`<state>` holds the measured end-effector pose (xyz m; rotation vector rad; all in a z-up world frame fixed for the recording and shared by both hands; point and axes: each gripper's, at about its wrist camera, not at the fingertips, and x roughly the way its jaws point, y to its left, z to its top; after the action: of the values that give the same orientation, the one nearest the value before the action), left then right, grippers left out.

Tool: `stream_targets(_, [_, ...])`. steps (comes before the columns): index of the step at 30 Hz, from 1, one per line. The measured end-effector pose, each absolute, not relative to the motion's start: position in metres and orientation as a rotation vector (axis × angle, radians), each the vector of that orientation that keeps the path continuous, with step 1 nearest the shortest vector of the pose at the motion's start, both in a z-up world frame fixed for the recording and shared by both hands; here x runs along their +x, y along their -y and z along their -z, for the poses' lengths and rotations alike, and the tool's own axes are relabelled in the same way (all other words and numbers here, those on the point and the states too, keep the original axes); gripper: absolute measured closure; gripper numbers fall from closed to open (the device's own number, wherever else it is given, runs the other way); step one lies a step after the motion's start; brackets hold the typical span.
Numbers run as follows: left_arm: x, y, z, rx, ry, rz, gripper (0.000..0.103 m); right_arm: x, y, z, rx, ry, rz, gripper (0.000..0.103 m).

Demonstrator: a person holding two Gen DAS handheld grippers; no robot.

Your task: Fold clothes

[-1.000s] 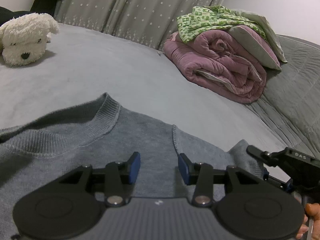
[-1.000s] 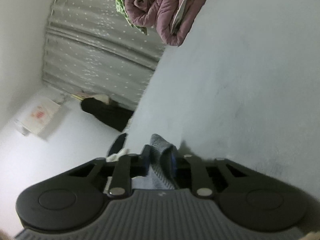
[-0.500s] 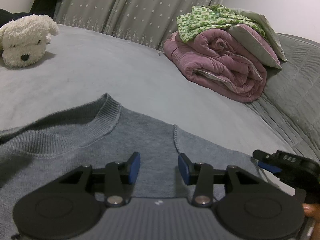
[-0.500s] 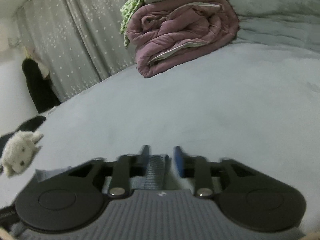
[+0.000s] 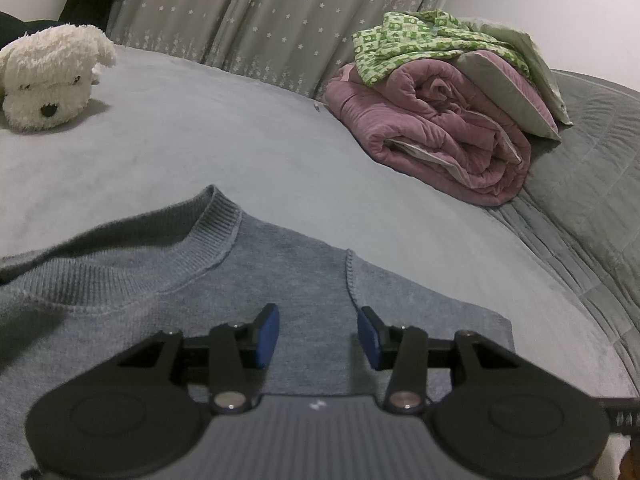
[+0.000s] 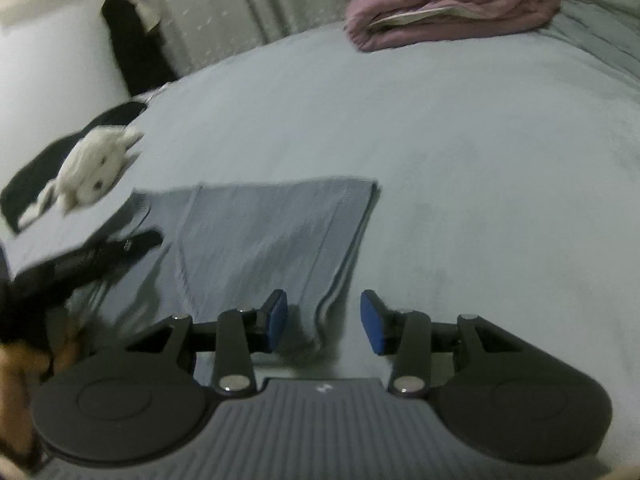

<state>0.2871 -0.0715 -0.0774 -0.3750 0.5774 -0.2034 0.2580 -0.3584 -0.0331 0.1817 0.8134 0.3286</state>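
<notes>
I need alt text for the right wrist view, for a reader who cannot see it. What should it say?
The right hand-held gripper hovers over a grey-blue sweater lying on a grey bed, its jaws closing with the folded sleeve end between them, untouched. A white plush dog lies at left, a rolled pink quilt at the far end.

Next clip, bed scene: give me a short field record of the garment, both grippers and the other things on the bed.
garment: grey sweater lying flat on the bed, neckline toward the plush dog
left gripper: open above the sweater, holding nothing
right gripper: jaws closing, pads clear of the sweater's folded edge between them
other items: white plush dog; rolled pink quilt with green patterned cloth on top
backdrop: grey curtain
</notes>
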Motion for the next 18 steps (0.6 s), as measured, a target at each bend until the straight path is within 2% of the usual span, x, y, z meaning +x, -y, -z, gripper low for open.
stream_targets(1, [0.287, 0.071, 0.077, -0.376, -0.577, 0.204, 0.058, 0.255, 0.357, 0.034, 0.156, -0.817, -0.328, 0.079])
stream_targets(2, [0.287, 0.071, 0.077, -0.376, -0.577, 0.205, 0.058, 0.253, 0.355, 0.034, 0.130, -0.820, -0.327, 0.097])
stream_targets(7, [0.288, 0.071, 0.077, -0.377, -0.578, 0.208, 0.058, 0.248, 0.343, 0.033, -0.050, -0.830, -0.278, 0.101])
stream_targets(10, [0.287, 0.072, 0.077, -0.378, -0.577, 0.209, 0.057, 0.250, 0.342, 0.032, -0.055, -0.827, -0.255, 0.096])
stream_targets(11, [0.287, 0.071, 0.077, -0.380, -0.577, 0.210, 0.057, 0.251, 0.342, 0.031, -0.057, -0.825, -0.247, 0.085])
stream_targets(13, [0.287, 0.071, 0.076, -0.381, -0.581, 0.210, 0.057, 0.251, 0.340, 0.026, -0.049, -0.798, -0.237, 0.078])
stream_targets(15, [0.287, 0.071, 0.073, -0.380, -0.590, 0.209, 0.057, 0.250, 0.337, 0.022, -0.040, -0.768, -0.261, 0.054])
stream_targets(18, [0.282, 0.068, 0.066, -0.371, -0.618, 0.204, 0.057, 0.250, 0.328, 0.018, -0.056, -0.750, -0.270, 0.051])
